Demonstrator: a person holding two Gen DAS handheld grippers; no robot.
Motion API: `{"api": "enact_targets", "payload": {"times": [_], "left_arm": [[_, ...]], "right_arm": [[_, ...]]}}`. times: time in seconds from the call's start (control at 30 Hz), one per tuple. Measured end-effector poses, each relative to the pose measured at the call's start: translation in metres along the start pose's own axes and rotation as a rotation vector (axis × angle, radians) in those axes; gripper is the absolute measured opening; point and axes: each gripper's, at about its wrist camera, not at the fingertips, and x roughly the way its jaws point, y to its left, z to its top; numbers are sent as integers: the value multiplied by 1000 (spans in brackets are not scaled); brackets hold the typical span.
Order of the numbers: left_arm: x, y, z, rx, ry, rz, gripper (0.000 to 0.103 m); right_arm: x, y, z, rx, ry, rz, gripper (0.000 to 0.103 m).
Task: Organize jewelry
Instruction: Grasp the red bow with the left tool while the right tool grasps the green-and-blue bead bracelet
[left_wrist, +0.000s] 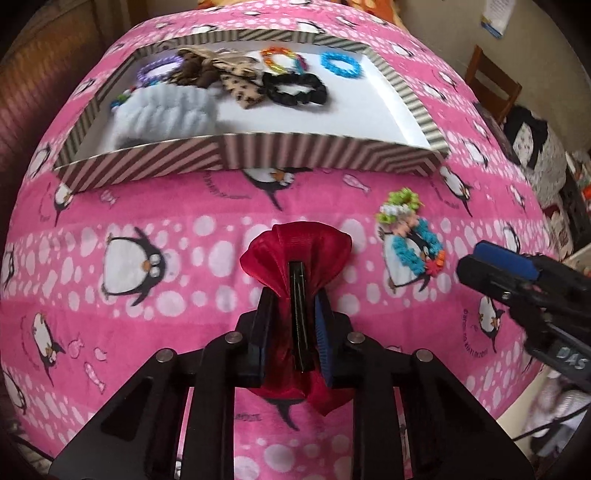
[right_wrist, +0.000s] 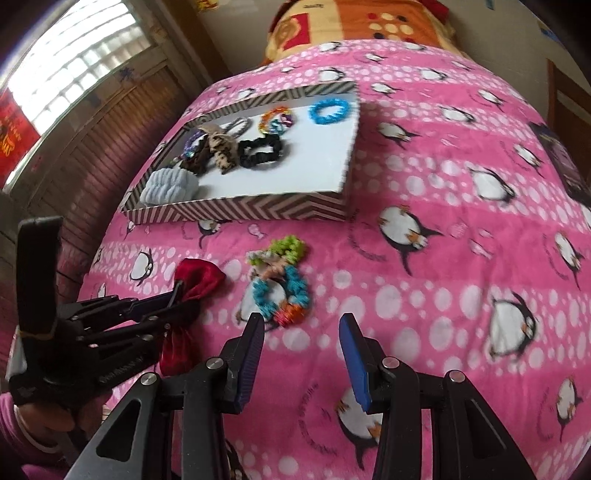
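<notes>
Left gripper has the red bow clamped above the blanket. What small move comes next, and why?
Probably carry the red bow forward over the near wall of the striped box. The left gripper is shut on it, while the other hair pieces, such as the black scrunchie, already lie inside, with bare white floor beside them.

Daylight floods through a large paned window (right_wrist: 79, 55) above dark wood panelling (right_wrist: 110, 125). A pink penguin-print blanket (right_wrist: 443, 258) covers the bed, an orange patterned blanket (right_wrist: 369, 26) lies at its far end, and a wooden chair (left_wrist: 493, 83) stands by the pale wall.
</notes>
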Motion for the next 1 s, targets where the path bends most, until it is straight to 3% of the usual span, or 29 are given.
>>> {"api": "enact_targets", "payload": {"times": [0.07,0.47,1.0], "left_arm": [[-5,7,1,-11,-11,9,19],[-18,20,2,-30,-25,16,19],[-62,-3,23,14,-123,18,19]], "right_arm": [[8,4,4,-22,2,-2,40],[40,12,12,-148,25,-93,12],[-62,27,32,-166,-179,-37,12]]}}
